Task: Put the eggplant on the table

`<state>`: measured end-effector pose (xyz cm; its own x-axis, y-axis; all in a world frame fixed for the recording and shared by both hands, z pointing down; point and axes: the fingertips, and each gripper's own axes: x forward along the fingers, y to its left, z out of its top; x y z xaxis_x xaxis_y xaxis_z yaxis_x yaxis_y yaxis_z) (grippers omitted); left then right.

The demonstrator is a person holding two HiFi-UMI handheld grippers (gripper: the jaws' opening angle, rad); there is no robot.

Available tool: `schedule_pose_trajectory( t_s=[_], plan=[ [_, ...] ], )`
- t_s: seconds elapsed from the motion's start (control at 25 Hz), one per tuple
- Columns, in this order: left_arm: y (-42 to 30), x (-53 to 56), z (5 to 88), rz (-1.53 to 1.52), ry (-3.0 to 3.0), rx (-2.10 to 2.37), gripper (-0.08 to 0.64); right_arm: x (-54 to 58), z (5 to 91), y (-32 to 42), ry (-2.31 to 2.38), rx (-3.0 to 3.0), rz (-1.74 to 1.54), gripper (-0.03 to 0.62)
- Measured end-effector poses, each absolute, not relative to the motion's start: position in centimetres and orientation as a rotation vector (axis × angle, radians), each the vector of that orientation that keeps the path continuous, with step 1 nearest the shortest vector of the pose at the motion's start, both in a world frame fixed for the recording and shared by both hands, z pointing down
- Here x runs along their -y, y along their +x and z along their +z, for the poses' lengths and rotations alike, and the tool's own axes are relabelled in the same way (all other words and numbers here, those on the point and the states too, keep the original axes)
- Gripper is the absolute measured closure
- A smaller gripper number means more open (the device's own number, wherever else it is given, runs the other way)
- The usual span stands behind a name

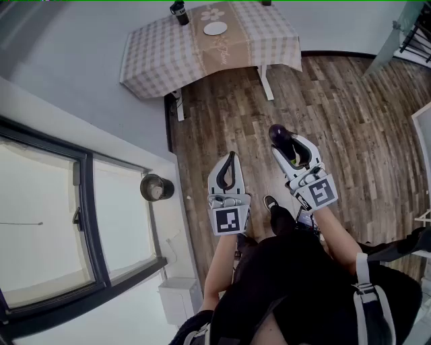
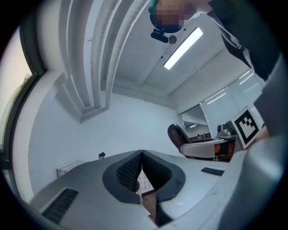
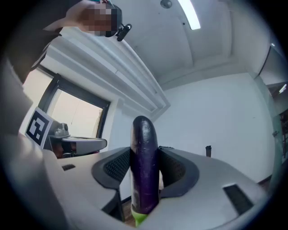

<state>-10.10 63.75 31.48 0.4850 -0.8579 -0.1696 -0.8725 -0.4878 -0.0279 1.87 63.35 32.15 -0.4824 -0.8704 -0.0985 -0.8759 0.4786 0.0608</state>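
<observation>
Head camera high up, looking down on left gripper [image 1: 232, 156] and right gripper [image 1: 289, 147], each gripper camera close behind its own jaws, facing wall [image 2: 112, 130] and ceiling [image 2: 148, 54], each seeing the other gripper

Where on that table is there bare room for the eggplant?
The table has bare checked cloth on both sides of the runner: the left part, nearer than the dark bottle, and the right part. It is more crowded at the far end, where a plate sits on the runner and the bottle stands by the left corner.
</observation>
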Motion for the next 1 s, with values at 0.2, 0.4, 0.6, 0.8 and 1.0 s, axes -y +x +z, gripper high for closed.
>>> schedule_pose_trajectory(
  t_s=[0.2, 0.4, 0.6, 0.8, 1.0],
  plan=[
    [-7.2, -61.7, 31.6, 0.161, -2.614, -1.506, 0.571, -61.8, 31.5, 5.1, -1.526, -2.613, 0.112, 0.390],
    [-2.4, -58.9, 31.3, 0.153, -2.600, -1.481, 0.571, -58.7, 31.1, 9.5, -1.508, -2.579, 0.101, 0.390],
    [1.6, -55.9, 31.5, 0.097, -2.566, -1.502, 0.571, -55.2, 31.2, 13.5, -1.457, -2.595, 0.090, 0.390],
    [3.0, -53.7, 32.3, 0.111, -2.553, -1.605, 0.571, -51.8, 32.0, 16.2, -1.431, -2.666, 0.079, 0.390],
    [2.9, -50.9, 32.7, 0.115, -2.540, -1.626, 0.571, -47.9, 32.4, 17.1, -1.428, -2.698, 0.104, 0.390]
  ],
)
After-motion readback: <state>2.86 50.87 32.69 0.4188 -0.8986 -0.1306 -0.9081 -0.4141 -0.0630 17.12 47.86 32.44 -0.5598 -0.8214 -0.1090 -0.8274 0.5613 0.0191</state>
